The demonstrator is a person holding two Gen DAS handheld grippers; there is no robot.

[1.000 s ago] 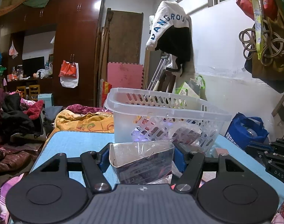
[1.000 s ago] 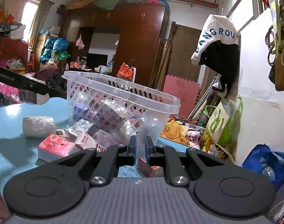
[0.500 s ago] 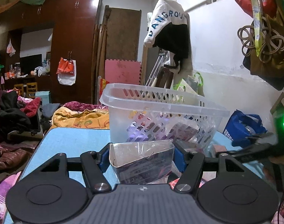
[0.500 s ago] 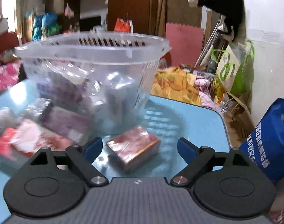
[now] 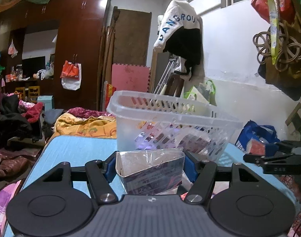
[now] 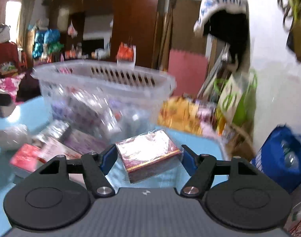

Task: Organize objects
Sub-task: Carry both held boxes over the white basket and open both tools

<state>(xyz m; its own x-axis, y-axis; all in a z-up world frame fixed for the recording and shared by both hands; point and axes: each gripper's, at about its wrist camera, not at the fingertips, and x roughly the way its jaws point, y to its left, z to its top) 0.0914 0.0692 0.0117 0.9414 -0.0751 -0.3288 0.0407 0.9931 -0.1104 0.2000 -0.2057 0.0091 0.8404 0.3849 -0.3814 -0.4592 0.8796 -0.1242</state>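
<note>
Left wrist view: the left gripper (image 5: 150, 166) is clamped on a purple packet (image 5: 150, 172) wrapped in clear film, its blue pads pressed against both sides of the packet, which is held above the light-blue table (image 5: 77, 148). Directly beyond the packet stands a translucent white basket (image 5: 170, 122) with slotted walls, resting on the table and already containing several wrapped packets seen through the slots. At the right edge of this view the right gripper (image 5: 269, 154) appears side-on, carrying a red box (image 5: 256, 147) between its fingers, level with the lower part of the basket and just beside it. Right wrist view (motion-blurred): the right gripper (image 6: 149, 157) is closed against a red box (image 6: 150, 154) with gold edging and a clear film cover; the box sits tilted between the blue pads, raised off the table (image 6: 194, 138). The basket (image 6: 103, 85) lies ahead and to the left. At its foot, on the table, lie a pile of loose packets (image 6: 57, 146) in red, pink and purple, and a white wrapped bundle (image 6: 13, 136) at far left. A blue bag (image 6: 285, 154) stands beyond the table's right edge.
</note>
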